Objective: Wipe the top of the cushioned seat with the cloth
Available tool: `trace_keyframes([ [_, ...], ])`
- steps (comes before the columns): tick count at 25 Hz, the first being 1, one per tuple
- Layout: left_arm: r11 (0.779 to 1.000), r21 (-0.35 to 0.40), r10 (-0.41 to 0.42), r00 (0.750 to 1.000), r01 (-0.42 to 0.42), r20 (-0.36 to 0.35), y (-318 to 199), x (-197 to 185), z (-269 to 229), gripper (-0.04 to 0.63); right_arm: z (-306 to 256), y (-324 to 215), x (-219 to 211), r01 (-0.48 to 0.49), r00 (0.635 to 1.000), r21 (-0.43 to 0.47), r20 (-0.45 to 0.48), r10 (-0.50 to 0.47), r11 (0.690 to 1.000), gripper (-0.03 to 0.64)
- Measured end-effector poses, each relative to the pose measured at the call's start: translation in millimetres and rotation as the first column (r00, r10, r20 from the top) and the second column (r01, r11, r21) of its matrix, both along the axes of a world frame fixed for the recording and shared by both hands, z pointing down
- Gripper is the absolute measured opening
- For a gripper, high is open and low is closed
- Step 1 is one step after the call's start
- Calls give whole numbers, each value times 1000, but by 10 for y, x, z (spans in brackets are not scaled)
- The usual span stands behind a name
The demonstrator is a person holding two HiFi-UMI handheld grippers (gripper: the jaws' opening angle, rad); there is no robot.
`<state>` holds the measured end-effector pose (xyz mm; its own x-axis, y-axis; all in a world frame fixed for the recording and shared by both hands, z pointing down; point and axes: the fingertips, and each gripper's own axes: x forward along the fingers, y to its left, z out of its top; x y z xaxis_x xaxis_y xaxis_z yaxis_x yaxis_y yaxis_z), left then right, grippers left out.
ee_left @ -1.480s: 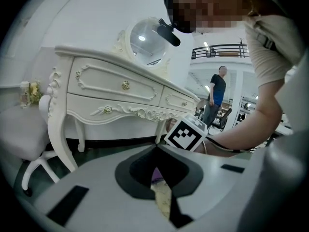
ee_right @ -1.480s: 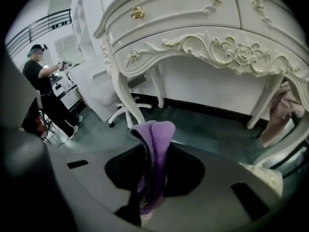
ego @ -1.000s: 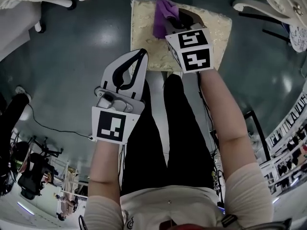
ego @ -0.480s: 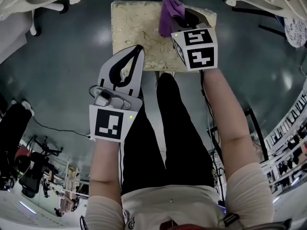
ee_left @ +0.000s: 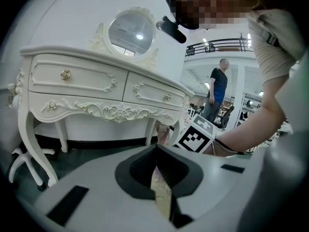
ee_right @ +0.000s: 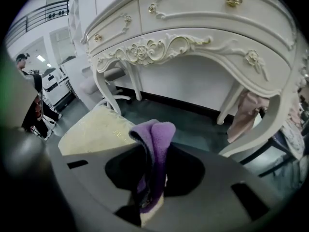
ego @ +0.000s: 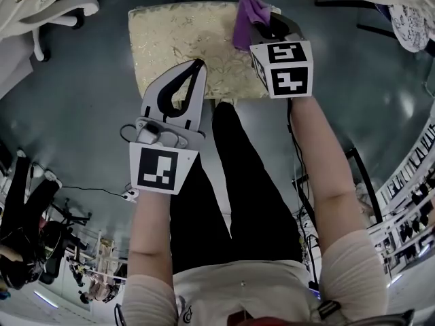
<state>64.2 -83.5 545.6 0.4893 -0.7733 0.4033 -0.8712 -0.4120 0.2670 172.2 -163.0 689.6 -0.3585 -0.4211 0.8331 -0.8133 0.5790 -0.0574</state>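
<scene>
Cloth: the purple cloth (ego: pixel 246 15) is hanging bunched at the far right corner of the seat. Its lower folds seem to be touching the top, though the head view is not settling that.
Seat: the cushioned seat (ego: pixel 177 39) is standing on the dark floor (ego: pixel 81 100), just beyond the person's legs. Its cream brocade top is facing up, with nothing lying on it but the cloth.
Right gripper: the right gripper (ego: pixel 264 27) is clamping a thick fold of the cloth, and a rounded ridge of it is sticking up past the jaws.
Left gripper: the left gripper (ego: pixel 197 65) is hovering at the seat's near edge, to the left of the other. Its jaws are resting together and gripping nothing; only a sliver of brocade is showing through the slit.
Backdrop: a white carved dressing table (ee_right: pixel 203 37) is standing beyond the seat.
Handling: the cloth is looking light, limp and fleecy, so it is likely to be dragging in a wad, not sliding flat. A doubled fold near its middle is the safer hold, since a single edge could be slipping free. The padding is probably giving under pressure.
Stage: judging from the layout, the wiping is starting at the far right corner, with the left part of the top waiting.
</scene>
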Motion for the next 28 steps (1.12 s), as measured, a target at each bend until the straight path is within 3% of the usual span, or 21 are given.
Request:
trace_keyframes([
  [9, 999, 45, 12, 998, -9, -62, -11, 390, -172, 12, -3, 64, 639, -111, 990, 1, -89, 110, 994, 86],
  [15, 998, 57, 29, 998, -26, -54, 209, 228, -369, 12, -288, 281, 646, -152, 986, -1, -74, 151, 988, 85],
  [19, 998, 64, 20, 999, -17, -48, 369, -105, -470, 14, -434, 518, 219, -121, 992, -11, -34, 120, 993, 85],
  [28, 998, 54, 24, 999, -23, -21, 691, -1054, -478, 12, -451, 1042, -1396, -22, 994, -71, 102, 29, 997, 86],
])
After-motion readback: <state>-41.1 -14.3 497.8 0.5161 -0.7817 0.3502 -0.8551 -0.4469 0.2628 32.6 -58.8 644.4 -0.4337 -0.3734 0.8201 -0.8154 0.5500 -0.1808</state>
